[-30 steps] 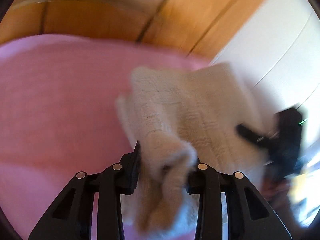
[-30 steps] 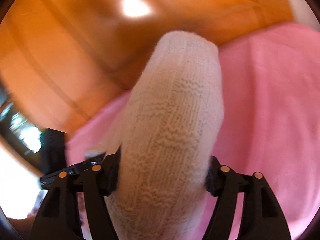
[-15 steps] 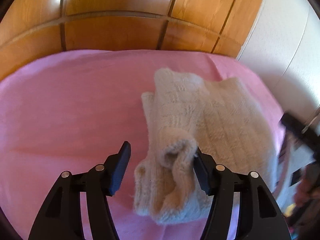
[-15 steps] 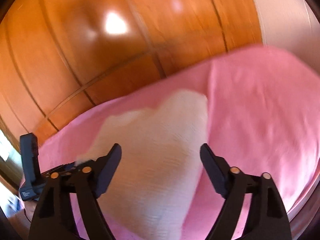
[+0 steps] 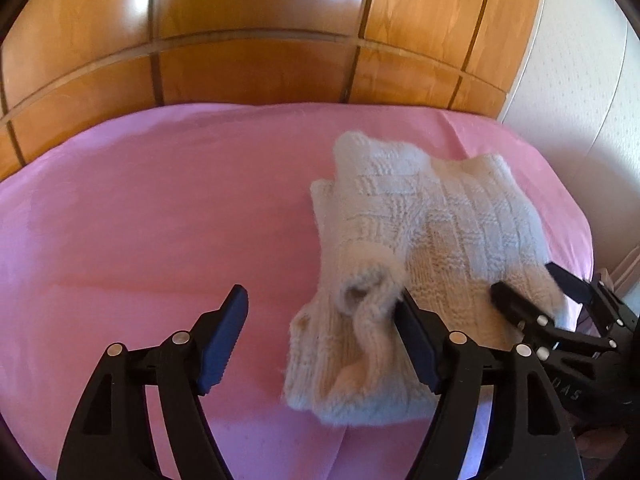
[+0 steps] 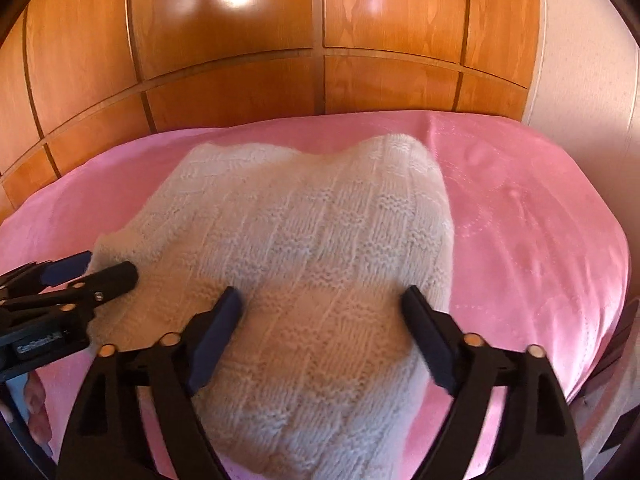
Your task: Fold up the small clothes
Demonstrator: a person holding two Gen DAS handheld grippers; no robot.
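The left claw (image 5: 320, 336) stands wide, its jaws having just been opening; the rolled cuff of a cream knitted sweater (image 5: 420, 248) lies against its right pad while the left pad hangs free above the sheet, so nothing is clamped. The right claw (image 6: 320, 328) is likewise spread, its jaws having just been opening, with the folded knit (image 6: 304, 248) lying beneath and between its pads, unpinched. The sweater rests folded on a pink sheet (image 5: 140, 220) over what looks like a bed, towards its right side in the left wrist view. Behind the bed runs glossy wooden panelling (image 6: 240, 60), with a pale wall (image 5: 580, 100) to the right.
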